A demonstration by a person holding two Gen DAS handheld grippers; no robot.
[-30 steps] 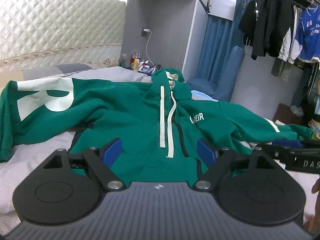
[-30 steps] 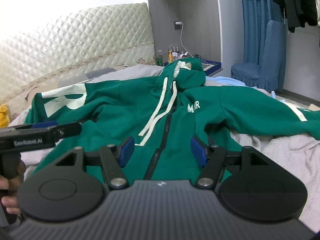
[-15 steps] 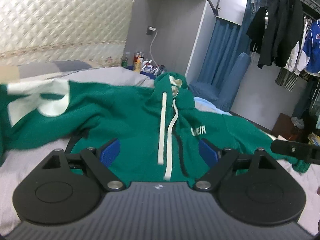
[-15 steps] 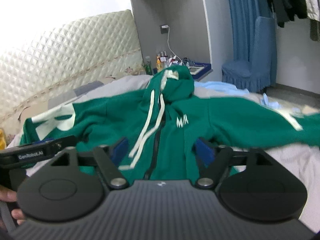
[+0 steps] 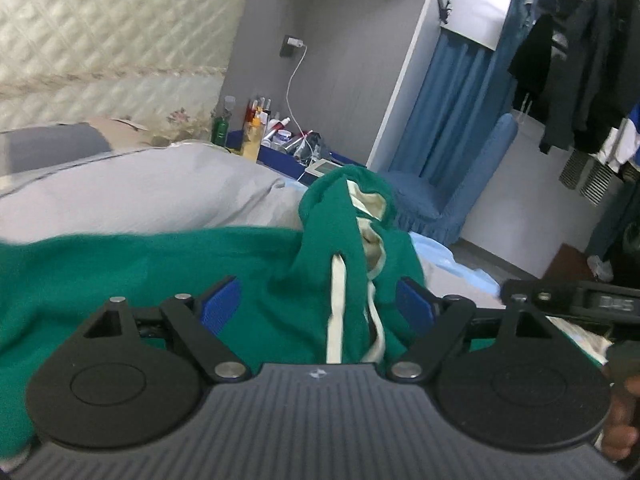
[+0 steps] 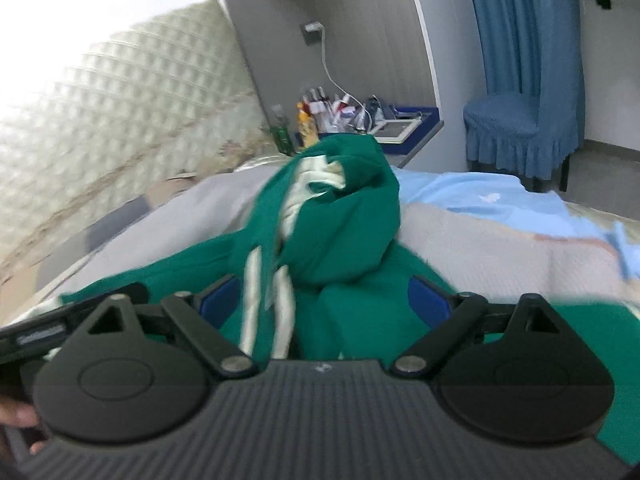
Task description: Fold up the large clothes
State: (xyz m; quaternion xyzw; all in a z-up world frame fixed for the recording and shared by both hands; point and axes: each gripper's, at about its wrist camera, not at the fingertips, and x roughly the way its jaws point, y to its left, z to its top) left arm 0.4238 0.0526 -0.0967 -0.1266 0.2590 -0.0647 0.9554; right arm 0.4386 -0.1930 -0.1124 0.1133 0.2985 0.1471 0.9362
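Note:
A green hoodie (image 5: 168,268) with white drawstrings (image 5: 335,312) lies spread on the bed; its hood (image 5: 352,208) points away from me. My left gripper (image 5: 318,306) is open, low over the chest just short of the hood. My right gripper (image 6: 324,300) is open, also just short of the hood (image 6: 344,216), with the drawstrings (image 6: 252,300) between its fingers' line. Each gripper shows at the other view's edge: the right one (image 5: 580,300) and the left one (image 6: 40,332). Neither holds anything.
A grey duvet (image 5: 132,192) lies behind the hoodie, with a quilted headboard (image 5: 100,28) beyond. A bedside shelf with bottles (image 5: 256,128) stands at the back. A blue chair (image 6: 520,120) stands to the right, and a light blue cloth (image 6: 480,196) lies on the bed.
Both grippers have moved forward over the hoodie's body toward the hood, which now fills the middle of both views. Both jaws stay open.

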